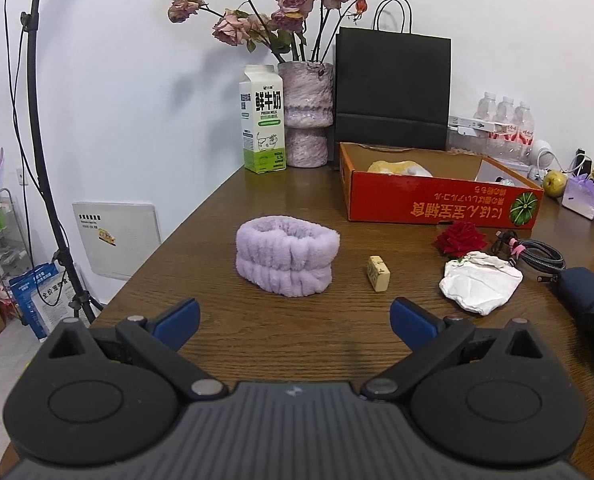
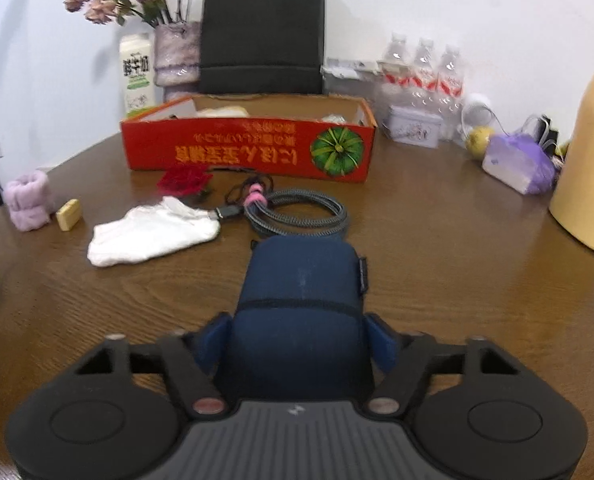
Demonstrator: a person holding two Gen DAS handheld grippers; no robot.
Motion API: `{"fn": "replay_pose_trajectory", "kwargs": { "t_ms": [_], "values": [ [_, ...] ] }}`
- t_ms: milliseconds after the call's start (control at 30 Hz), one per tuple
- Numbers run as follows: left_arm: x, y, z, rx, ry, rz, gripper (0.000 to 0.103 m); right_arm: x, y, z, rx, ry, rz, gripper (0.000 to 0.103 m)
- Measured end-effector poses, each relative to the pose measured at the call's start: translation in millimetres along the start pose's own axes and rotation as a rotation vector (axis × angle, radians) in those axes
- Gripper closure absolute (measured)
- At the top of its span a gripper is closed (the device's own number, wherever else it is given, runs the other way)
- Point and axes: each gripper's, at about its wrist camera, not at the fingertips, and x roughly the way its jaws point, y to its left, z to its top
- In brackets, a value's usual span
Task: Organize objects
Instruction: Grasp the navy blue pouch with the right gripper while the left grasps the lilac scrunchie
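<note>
A red cardboard box [image 1: 437, 202] [image 2: 249, 148] stands open at the back of the wooden table. In front of it lie a fluffy purple headband [image 1: 287, 258] [image 2: 29, 200], a small cream tile [image 1: 378, 273] [image 2: 69, 215], a red rose [image 1: 461, 237] [image 2: 185, 180], a white cloth [image 1: 479, 286] [image 2: 153, 232] and a coiled braided cable [image 1: 537, 256] [image 2: 297, 216]. My left gripper [image 1: 295, 320] is open and empty, just short of the headband. My right gripper [image 2: 297, 340] is shut on a navy blue zip case [image 2: 301, 288], also at the right edge of the left wrist view [image 1: 589, 296].
At the back stand a milk carton [image 1: 263, 120], a vase of dried roses [image 1: 307, 114], a black paper bag [image 1: 393, 88] and water bottles [image 2: 425, 68]. A yellow flask [image 2: 589, 160], a purple pouch [image 2: 517, 162] and a green apple [image 2: 477, 142] are at the right. A light stand [image 1: 37, 140] is left of the table.
</note>
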Motion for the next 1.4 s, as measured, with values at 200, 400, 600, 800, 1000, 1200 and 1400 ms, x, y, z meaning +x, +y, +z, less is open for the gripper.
{"fn": "replay_pose_trajectory", "kwargs": {
  "t_ms": [200, 400, 600, 800, 1000, 1200, 1400],
  "values": [
    [8, 3, 1, -0.002, 0.010, 0.005, 0.000, -11, -6, 7, 0.004, -0.125, 0.000, 0.043],
    [24, 3, 3, 0.015, 0.026, 0.003, 0.000, -1, -5, 11, 0.002, -0.126, -0.023, 0.043],
    [57, 12, 15, 0.031, 0.043, -0.005, 0.000, -4, -5, 10, 0.000, -0.139, -0.030, 0.043],
    [93, 19, 23, 0.068, 0.099, -0.075, 0.000, 0, -9, 10, 0.033, -0.116, -0.048, 0.043],
    [112, 18, 29, 0.106, 0.065, -0.061, 0.000, 4, -14, 11, 0.063, -0.100, -0.054, 0.043],
    [130, 19, 35, 0.077, 0.067, -0.103, 0.000, 8, -9, 12, 0.051, -0.086, -0.073, 0.043],
    [128, 29, 35, 0.012, 0.052, -0.140, 0.019, 11, -5, 14, 0.040, -0.087, -0.080, 0.043]
  ]
}}
